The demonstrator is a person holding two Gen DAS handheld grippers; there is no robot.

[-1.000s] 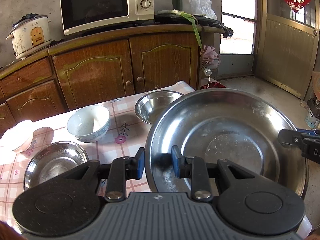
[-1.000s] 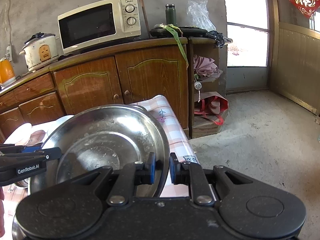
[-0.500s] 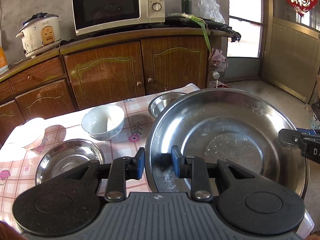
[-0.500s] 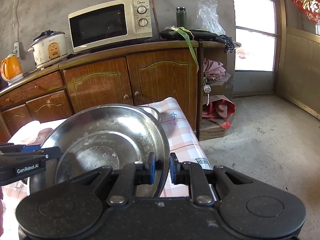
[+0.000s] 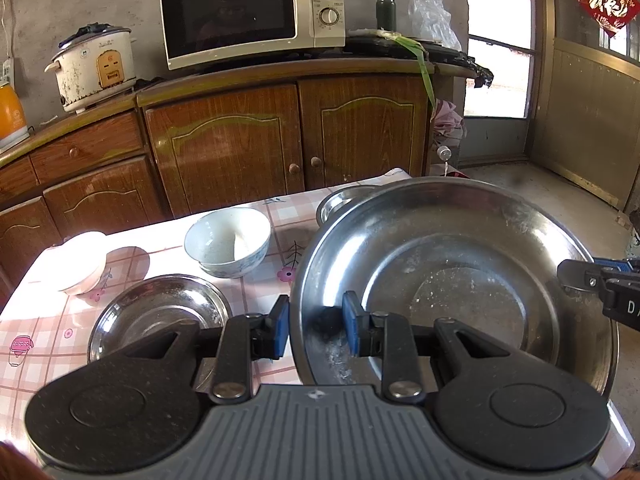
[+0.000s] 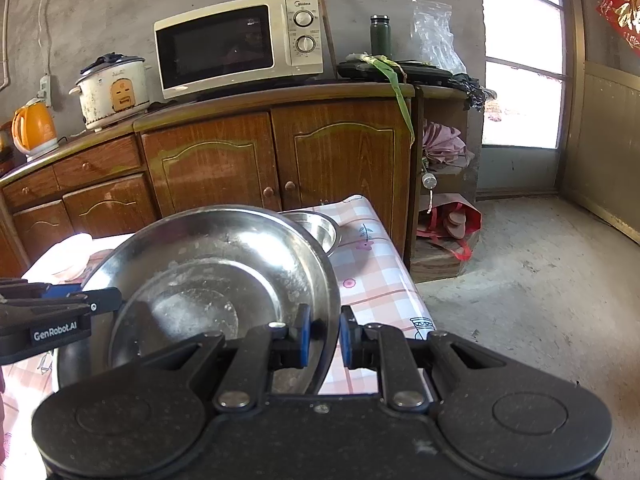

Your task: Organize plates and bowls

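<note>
We list a large round stainless-steel basin (image 5: 452,280), shallow and flat-bottomed, its inside streaked with white residue. It is carried tilted above the right end of the bench (image 5: 48,332), which wears a pink-and-white checked cloth.

Left hand-held gripper (image 5: 314,330): blue pads clamped on the basin's left rim, one pad outside, one inside.

Right hand-held gripper (image 6: 324,338): pads clamped on the basin's right rim in the same way. In the left wrist view its tip shows at the basin's far right edge.

Resting on the bench:
- one small round steel dish (image 5: 160,316), near the front edge, just left of the basin;
- one pale ceramic bowl with faint blue pattern (image 5: 228,242), upright, behind the dish toward the middle;
- one white ceramic bowl (image 5: 82,262), tilted, near the left end;
- one small steel bowl (image 6: 316,232), at the far right corner, partly hidden behind the basin's rim.

Behind the bench we note a brown wooden cabinet (image 5: 280,136) bearing a cream microwave oven (image 5: 252,12) and a white rice cooker (image 5: 96,68).
</note>
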